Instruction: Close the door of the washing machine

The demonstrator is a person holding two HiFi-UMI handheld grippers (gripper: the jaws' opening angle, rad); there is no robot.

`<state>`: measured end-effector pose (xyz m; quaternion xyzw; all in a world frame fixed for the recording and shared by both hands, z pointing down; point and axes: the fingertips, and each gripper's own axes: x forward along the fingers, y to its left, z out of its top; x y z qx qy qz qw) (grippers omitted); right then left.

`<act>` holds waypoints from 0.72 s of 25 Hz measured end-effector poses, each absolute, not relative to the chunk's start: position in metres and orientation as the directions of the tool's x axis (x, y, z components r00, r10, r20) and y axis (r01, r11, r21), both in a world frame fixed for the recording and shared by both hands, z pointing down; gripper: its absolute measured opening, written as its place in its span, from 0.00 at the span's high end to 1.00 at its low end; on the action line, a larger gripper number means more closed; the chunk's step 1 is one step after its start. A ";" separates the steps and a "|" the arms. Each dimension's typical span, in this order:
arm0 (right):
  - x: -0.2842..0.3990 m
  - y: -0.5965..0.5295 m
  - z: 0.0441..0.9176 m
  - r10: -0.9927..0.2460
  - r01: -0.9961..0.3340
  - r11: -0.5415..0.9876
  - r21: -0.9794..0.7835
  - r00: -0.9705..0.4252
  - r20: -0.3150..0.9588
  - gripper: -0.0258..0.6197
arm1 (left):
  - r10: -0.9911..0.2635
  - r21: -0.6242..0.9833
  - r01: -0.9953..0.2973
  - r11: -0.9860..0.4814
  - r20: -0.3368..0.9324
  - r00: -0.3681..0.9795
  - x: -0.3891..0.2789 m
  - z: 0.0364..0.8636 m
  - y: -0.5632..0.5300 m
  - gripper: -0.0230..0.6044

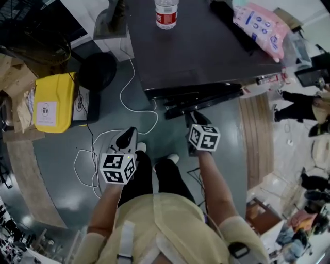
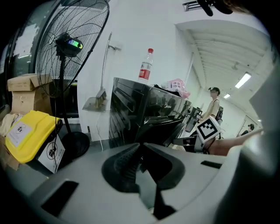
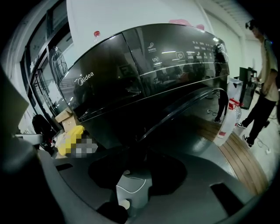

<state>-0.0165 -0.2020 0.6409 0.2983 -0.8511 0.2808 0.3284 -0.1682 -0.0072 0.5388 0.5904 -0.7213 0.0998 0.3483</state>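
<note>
- Two grippers hover just short of the washing machine (image 1: 196, 46), whose door (image 1: 206, 98) juts ajar from its front.
- My right gripper (image 1: 195, 119) sits nearest that door, jaws barely parted and empty; I judge it lined up to push.
- My left gripper (image 1: 129, 135), pinched together on nothing, hangs further from the machine, likely spare.

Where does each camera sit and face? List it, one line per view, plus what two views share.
Head view: on the person's head, looking steeply down at the washing machine top; shows forearms, legs, left gripper, right gripper.
Left gripper view: on the left gripper, facing the machine's corner and a fan; shows its jaws, right forearm.
Right gripper view: on the right gripper, facing the machine's door; shows its jaws only.
Shared: the bottle, in head and left gripper views.
</note>
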 end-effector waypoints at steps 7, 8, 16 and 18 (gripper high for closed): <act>-0.027 -0.209 0.641 -0.322 -0.686 0.672 -0.280 -0.610 0.724 0.76 | -0.775 0.265 -0.911 0.317 0.626 -0.087 -0.175 0.541 0.001 0.93; -0.028 -0.210 0.642 -0.323 -0.686 0.672 -0.280 -0.611 0.722 0.76 | -0.775 0.265 -0.910 0.320 0.626 -0.090 -0.176 0.541 0.002 0.93; -0.033 -0.215 0.643 -0.337 -0.689 0.668 -0.280 -0.616 0.712 0.76 | -0.771 0.263 -0.904 0.336 0.628 -0.104 -0.182 0.541 0.002 0.93; -0.033 -0.214 0.643 -0.336 -0.689 0.670 -0.278 -0.615 0.713 0.76 | -0.770 0.263 -0.905 0.336 0.630 -0.102 -0.183 0.542 0.002 0.93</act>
